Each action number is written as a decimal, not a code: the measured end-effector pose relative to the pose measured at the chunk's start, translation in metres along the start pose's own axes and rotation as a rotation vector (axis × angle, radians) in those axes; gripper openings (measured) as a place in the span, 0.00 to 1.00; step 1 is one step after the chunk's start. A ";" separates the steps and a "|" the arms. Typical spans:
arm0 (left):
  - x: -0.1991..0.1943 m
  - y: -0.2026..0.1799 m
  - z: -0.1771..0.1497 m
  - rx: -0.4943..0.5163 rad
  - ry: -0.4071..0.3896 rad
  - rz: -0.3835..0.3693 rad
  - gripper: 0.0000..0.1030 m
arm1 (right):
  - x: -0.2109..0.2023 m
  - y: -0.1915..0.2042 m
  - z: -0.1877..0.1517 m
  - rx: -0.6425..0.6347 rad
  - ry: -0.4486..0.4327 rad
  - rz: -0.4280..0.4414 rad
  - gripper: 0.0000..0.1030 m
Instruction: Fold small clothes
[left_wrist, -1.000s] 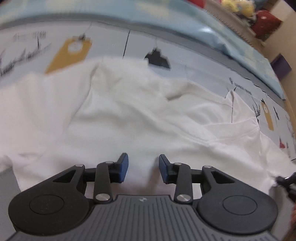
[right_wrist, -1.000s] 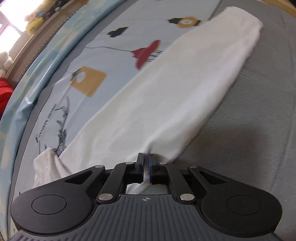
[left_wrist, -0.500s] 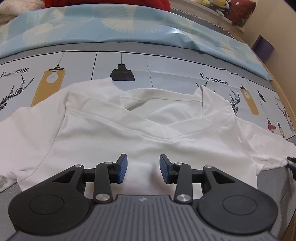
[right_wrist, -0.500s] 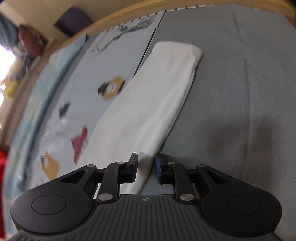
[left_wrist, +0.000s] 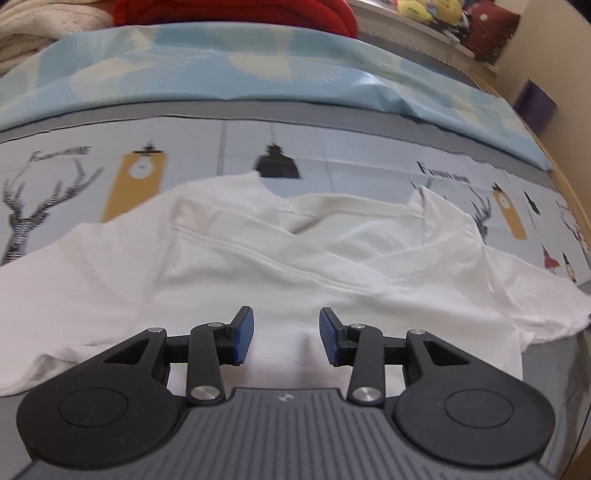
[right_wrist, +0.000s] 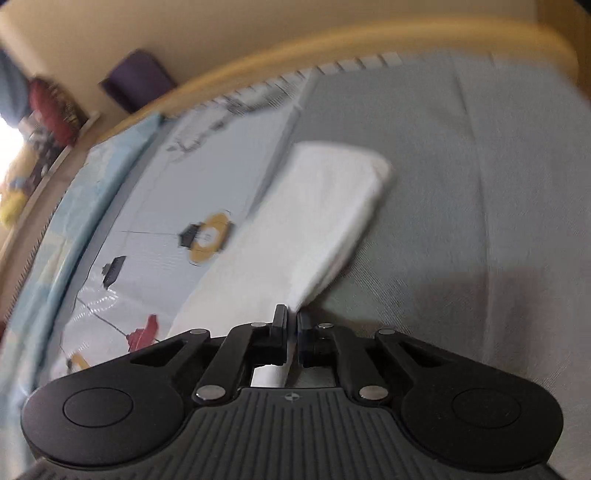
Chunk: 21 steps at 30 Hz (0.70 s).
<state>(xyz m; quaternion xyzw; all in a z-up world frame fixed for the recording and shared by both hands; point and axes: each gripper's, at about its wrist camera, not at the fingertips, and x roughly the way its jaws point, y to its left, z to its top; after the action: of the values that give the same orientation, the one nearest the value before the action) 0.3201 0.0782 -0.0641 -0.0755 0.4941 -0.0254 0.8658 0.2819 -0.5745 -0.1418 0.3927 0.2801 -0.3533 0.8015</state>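
A small white shirt (left_wrist: 280, 266) lies spread on the bed with its collar at the far side and a sleeve out to each side. My left gripper (left_wrist: 286, 336) is open and empty, just above the shirt's near hem. In the right wrist view a white sleeve (right_wrist: 314, 225) lies folded flat, partly on the printed sheet and partly on the grey cover. My right gripper (right_wrist: 291, 332) has its jaws nearly together at the sleeve's near edge. I cannot tell whether cloth is pinched between them.
The printed bed sheet (left_wrist: 332, 155) with lamp and deer pictures lies under the shirt. A light blue quilt (left_wrist: 258, 74) and red fabric (left_wrist: 229, 11) lie beyond it. A wooden bed frame (right_wrist: 332, 44) runs along the far edge, with a purple box (right_wrist: 136, 77) behind.
The left gripper stayed open and drew back, so the whole shirt shows. The right gripper opened a little half a second ago, then closed again, and swung towards the sleeve's end.
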 end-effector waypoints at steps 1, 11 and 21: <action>-0.004 0.006 0.001 -0.015 -0.008 0.009 0.42 | -0.009 0.014 -0.003 -0.059 -0.044 -0.011 0.04; -0.037 0.083 0.006 -0.282 -0.073 0.102 0.42 | -0.153 0.198 -0.153 -0.792 -0.116 0.522 0.04; -0.035 0.097 0.002 -0.308 -0.040 0.088 0.42 | -0.207 0.225 -0.376 -1.469 0.542 0.858 0.12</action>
<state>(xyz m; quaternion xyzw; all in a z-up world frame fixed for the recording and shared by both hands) 0.3015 0.1786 -0.0485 -0.1860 0.4776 0.0902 0.8539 0.2715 -0.0926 -0.0954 -0.0790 0.4448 0.3506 0.8204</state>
